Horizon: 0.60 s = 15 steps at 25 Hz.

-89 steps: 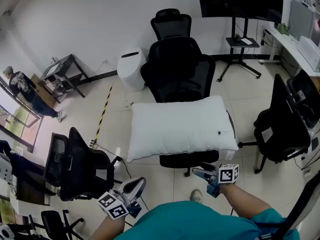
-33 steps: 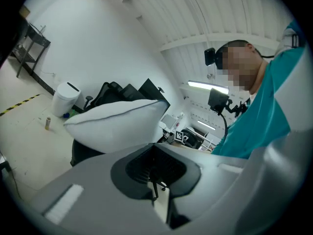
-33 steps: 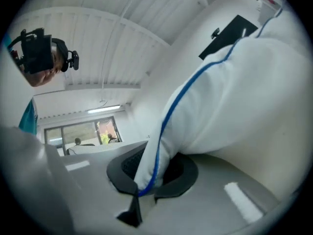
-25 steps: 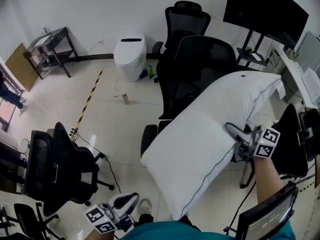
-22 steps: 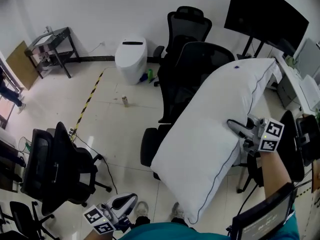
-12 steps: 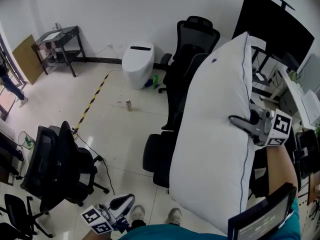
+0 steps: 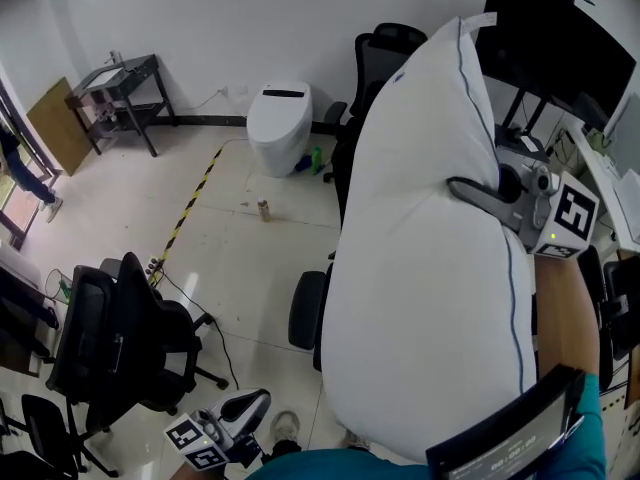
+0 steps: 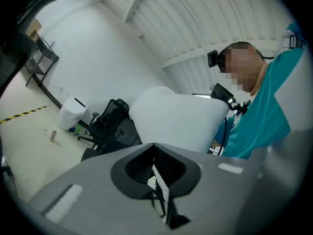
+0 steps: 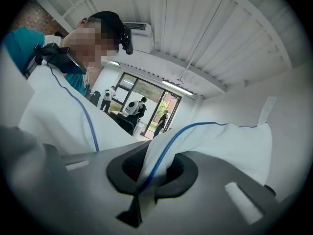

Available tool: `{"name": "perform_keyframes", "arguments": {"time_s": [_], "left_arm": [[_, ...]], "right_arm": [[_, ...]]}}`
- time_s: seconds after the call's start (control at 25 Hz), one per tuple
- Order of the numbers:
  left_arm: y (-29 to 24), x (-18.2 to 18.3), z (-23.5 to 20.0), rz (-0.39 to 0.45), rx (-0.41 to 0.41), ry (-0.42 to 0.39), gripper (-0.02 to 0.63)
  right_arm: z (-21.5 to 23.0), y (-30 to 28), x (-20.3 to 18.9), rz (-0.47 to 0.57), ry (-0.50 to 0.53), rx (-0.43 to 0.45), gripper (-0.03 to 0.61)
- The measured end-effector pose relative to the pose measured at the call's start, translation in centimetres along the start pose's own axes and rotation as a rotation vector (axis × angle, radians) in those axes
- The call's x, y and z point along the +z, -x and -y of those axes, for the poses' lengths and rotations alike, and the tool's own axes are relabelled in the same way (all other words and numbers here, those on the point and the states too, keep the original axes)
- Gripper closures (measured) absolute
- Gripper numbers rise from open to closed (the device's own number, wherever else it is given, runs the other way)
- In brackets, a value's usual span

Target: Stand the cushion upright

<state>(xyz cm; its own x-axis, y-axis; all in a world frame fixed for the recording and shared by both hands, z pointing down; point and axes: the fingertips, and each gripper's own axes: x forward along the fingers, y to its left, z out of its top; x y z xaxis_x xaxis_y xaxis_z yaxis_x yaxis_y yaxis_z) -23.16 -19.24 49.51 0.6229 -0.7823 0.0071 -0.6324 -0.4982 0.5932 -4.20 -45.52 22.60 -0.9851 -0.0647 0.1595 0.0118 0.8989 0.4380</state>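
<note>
White cushion (image 7: pixel 420 268) w/ blue piping; blk chairs (image 7: pixel 120 338); yellow-blk striped floor tape (image 7: pixel 190 213); teal shirt (image 8: pixel 259 126).

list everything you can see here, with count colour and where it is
cushion: one, white with blue piping, upright in the centre, over a chair
office chairs: at least four, black, lower left, under and behind the cushion
toilet: one, white, by the back wall
screen on a stand: one, black, top right
shelf rack: one, black, top left
floor tape: one strip, yellow and black, on the floor
can: one, colour unclear, on the floor near the tape
left tool: one, grey, bottom edge, shut and empty
right tool: one, grey, right of centre, shut on the cushion's edge
</note>
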Motion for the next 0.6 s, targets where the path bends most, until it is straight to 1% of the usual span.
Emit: {"name": "perform_keyframes", "arguments": {"time_s": [0.08,0.28,0.4,0.6], "left_arm": [[-0.4,0.2,-0.1,0.0,-0.002,-0.004,0.603],[-1.4,0.8,0.1,0.0,-0.006,-0.005,0.603],[-1.7,1.1,-0.1,0.008,-0.006,-0.008,0.603],[-1.3,1.3,-0.6,0.019,-0.003,-0.01,0.603]], "right_arm": [[-0.2,-0.6,0.5,-0.003,0.04,0.012,0.562],[-2.7,-0.8,3.9,0.054,0.109,0.076,0.563],[-3.4,-1.1,4.9,0.065,0.145,0.111,0.561],[-4.0,-1.3,6.0,0.085,0.174,0.105,0.563]]}}
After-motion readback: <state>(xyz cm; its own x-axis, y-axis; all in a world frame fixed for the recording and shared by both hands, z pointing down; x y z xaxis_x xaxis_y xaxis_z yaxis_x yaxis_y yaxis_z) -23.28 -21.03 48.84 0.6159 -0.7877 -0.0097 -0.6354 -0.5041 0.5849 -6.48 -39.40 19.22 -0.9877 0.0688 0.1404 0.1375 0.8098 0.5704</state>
